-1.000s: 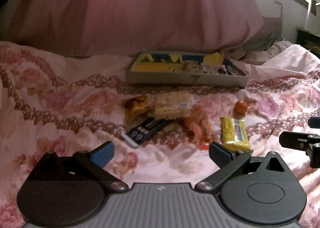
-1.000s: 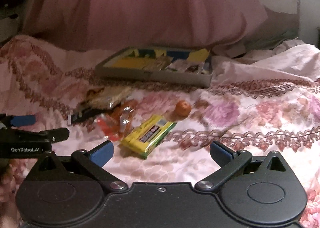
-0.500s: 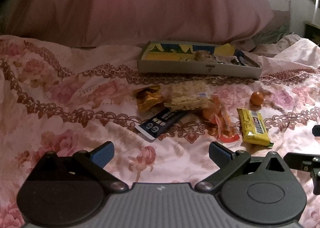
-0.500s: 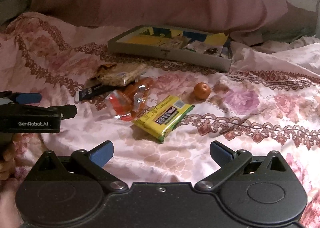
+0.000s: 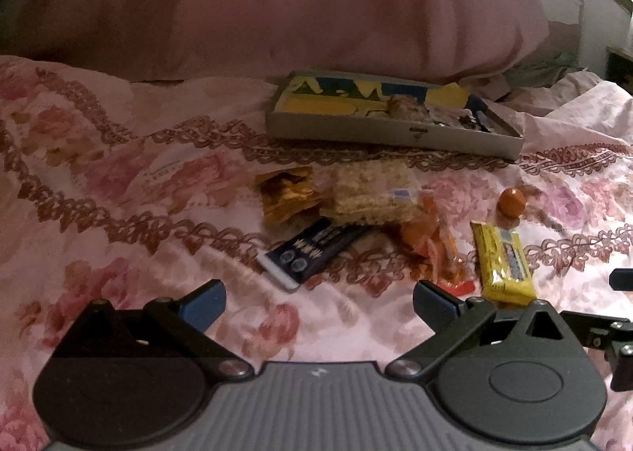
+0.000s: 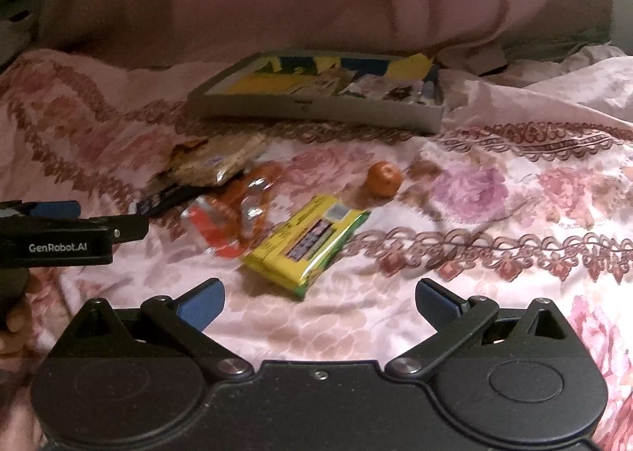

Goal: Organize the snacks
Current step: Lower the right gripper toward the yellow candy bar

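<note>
My left gripper and right gripper both hang wide and empty over a floral bedspread. Loose snacks lie ahead — a yellow packet at 12 o'clock from my right claw, a small orange at 1 o'clock beyond it, a crumpled orange wrapper at 11. From my left claw, a dark blue bar lies at 12 o'clock, touching a noodle block — the shallow box sits farther back.
</note>
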The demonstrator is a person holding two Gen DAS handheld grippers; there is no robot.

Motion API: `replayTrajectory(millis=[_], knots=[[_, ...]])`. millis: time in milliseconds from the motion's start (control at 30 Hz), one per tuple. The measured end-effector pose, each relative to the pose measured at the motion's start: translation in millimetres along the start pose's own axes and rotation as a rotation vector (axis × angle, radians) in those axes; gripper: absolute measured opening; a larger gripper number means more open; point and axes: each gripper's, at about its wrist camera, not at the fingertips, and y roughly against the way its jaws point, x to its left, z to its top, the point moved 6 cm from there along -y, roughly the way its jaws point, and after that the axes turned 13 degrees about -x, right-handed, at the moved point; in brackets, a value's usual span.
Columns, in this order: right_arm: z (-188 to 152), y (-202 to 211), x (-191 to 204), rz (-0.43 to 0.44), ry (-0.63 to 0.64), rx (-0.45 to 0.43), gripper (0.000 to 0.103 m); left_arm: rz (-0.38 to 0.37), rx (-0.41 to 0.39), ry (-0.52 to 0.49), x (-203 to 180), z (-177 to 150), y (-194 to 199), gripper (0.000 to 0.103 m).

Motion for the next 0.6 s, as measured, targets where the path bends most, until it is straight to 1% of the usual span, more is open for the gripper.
replayTrajectory(millis=[133, 233, 367, 500, 600], knots=[[7.5, -3.6, -10.5, -0.028, -0.014, -0.042, 0.102, -0.026, -0.002, -0.002, -10.5, 7.2, -9.7, 0.103], [10.7, -9.2, -15.7, -0.04, -0.024, -0.049, 0.102, -0.051, 0.007, 0.007, -18.3, 10.0, -18.4, 0.103], [11.8, -16.3, -16.9, -0.042, -0.025, -0.056, 0.102, -0.083, 0.021, 0.051, -27.6, 14.8, -31.1, 0.103], [12.6, -21.6, -17.3, -0.036, -0.019, -0.063, 0.102, -0.1, 0.036, 0.094, -34.5, 19.6, -42.9, 0.103], [12.2, -25.7, -15.9, -0.029, -0.009, -0.059, 0.102, -0.113, 0.045, 0.107, -39.8, 21.8, -50.2, 0.103]])
